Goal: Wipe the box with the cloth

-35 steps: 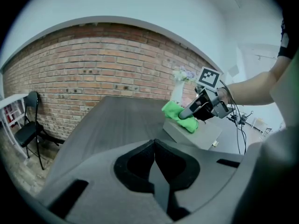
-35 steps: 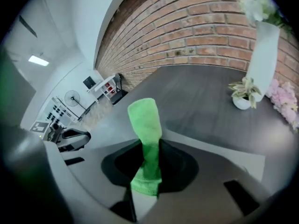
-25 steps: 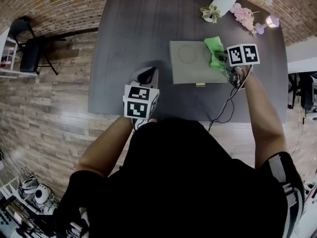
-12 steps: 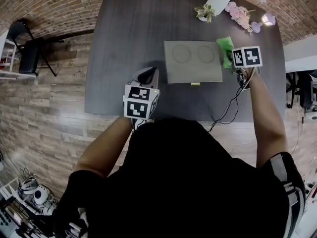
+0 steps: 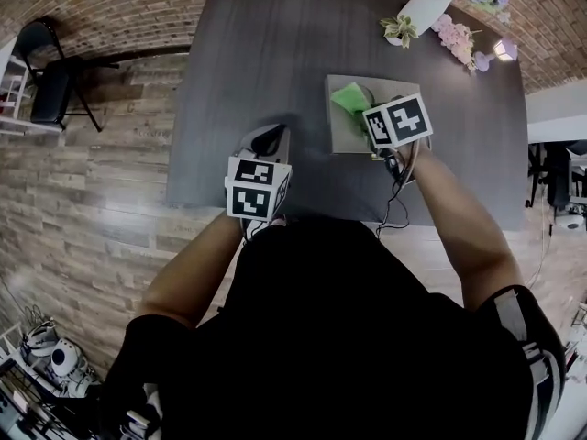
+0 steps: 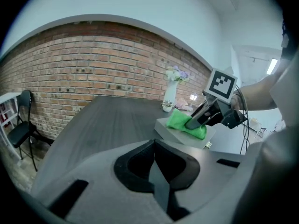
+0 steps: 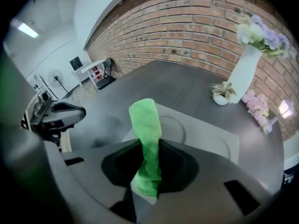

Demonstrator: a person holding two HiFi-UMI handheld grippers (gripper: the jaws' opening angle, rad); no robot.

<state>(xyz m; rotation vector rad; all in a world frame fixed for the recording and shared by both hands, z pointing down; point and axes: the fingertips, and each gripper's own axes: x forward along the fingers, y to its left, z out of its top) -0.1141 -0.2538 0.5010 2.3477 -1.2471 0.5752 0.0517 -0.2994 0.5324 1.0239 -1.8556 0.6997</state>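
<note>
Mid-wipe, by the look of it. The right gripper (image 5: 365, 110) is over the box (image 5: 341, 134), jaws pinched tight on the green cloth (image 5: 348, 96). In the right gripper view the cloth (image 7: 145, 120) comes up through the closed jaws as a rolled strip, w/ its free end out over the box (image 7: 208, 139) lid. From the left gripper view the cloth (image 6: 180, 121) bunches flat on the box (image 6: 200, 141) top, under the right gripper (image 6: 200, 119), so contact w/ the lid looks real, not a hover.

The box sits on the dark tabletop (image 5: 257, 53). The cloth is on its top, toward the far-left corner as the head view shows it. Two round impressions mark the lid; the cloth is at the left one.

The left gripper (image 5: 267, 138) is off the box, well to its left and nearer the person, low over the tabletop. Its jaws are together w/ nothing between them (image 6: 154, 149); it's not steadying the box.

Progress, my read: the top is being covered now. No dirt or streaks show, so can't tell which parts are already clean. Prob left: the rest of the lid toward the right side, then the box's side walls and front edge w/ the small clasp, if those count.
</note>
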